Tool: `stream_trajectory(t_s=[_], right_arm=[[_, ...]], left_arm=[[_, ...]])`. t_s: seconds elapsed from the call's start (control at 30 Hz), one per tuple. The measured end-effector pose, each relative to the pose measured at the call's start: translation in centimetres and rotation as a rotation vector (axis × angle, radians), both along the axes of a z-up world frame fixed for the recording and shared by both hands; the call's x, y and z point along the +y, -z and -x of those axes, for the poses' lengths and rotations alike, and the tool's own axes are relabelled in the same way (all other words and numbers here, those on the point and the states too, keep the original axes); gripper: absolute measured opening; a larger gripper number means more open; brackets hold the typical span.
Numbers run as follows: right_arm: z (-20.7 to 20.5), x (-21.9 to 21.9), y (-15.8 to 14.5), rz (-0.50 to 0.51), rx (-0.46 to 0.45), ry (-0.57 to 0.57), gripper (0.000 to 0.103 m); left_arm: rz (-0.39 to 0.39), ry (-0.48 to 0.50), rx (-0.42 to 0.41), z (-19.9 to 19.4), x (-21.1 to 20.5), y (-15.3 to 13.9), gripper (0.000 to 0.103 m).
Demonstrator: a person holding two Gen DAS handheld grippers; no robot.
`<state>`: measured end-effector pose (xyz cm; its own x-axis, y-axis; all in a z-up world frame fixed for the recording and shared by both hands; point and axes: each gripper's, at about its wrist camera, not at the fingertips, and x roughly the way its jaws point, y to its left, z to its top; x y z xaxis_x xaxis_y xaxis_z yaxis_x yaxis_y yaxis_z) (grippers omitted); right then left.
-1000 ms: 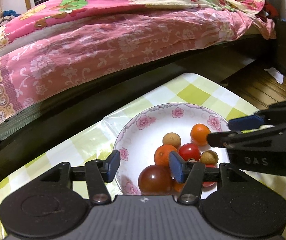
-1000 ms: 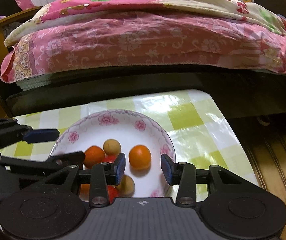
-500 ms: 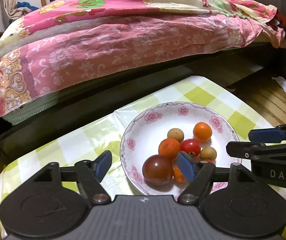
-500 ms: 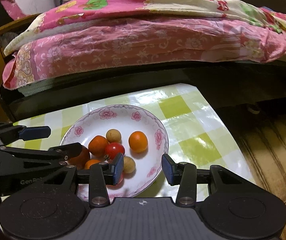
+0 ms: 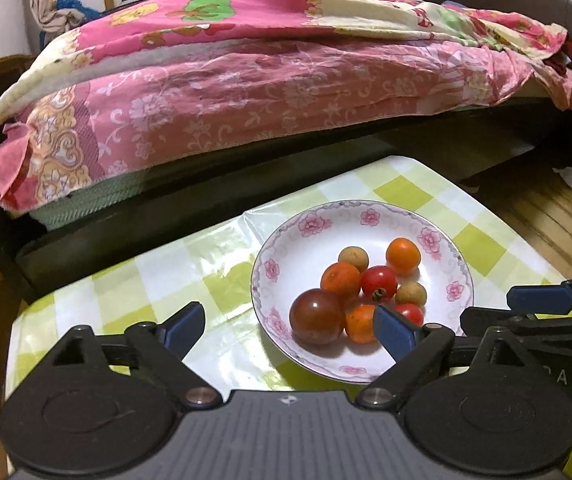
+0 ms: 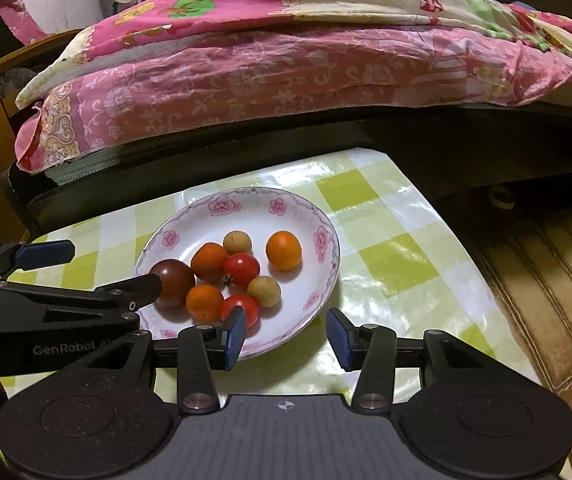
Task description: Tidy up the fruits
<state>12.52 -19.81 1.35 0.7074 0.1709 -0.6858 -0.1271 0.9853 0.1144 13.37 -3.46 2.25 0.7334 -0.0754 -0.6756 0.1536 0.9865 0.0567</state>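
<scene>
A white floral plate (image 5: 442, 268) (image 6: 310, 292) sits on the green checked tablecloth. It holds several fruits: a large dark tomato (image 5: 316, 316) (image 6: 173, 282), oranges (image 5: 403, 256) (image 6: 283, 250), red tomatoes (image 5: 379, 282) (image 6: 241, 269) and small tan longans (image 5: 353, 259) (image 6: 237, 242). My left gripper (image 5: 290, 328) is open and empty, held back from the plate's near left rim. My right gripper (image 6: 286, 336) is open and empty, at the plate's near right rim.
A bed with a pink floral quilt (image 5: 265, 80) and dark frame (image 6: 245, 164) runs along the table's far side. The table edge drops to wooden floor (image 6: 546, 280) on the right. The right gripper's body shows in the left wrist view (image 5: 546, 344).
Both grippers have pulled back and up from the plate, so the plate looks smaller and farther. The left jaws have opened wider. The fruits have not moved.
</scene>
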Motion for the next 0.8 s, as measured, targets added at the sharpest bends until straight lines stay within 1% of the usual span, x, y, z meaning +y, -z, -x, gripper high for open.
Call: stream_trajectory(t_s=[0.17,0.8], right_arm=[[0.5,-0.1,-0.1,-0.01,-0.001,0.01,0.042],[2.5,-0.1,-0.2,-0.034,0.005,0.03,0.042]], left_arm=[[0.006,-0.015,-0.007,0.7,0.0,0.0,0.101],[0.016,-0.047,-0.005,2.9,0.2,-0.3,0.101]])
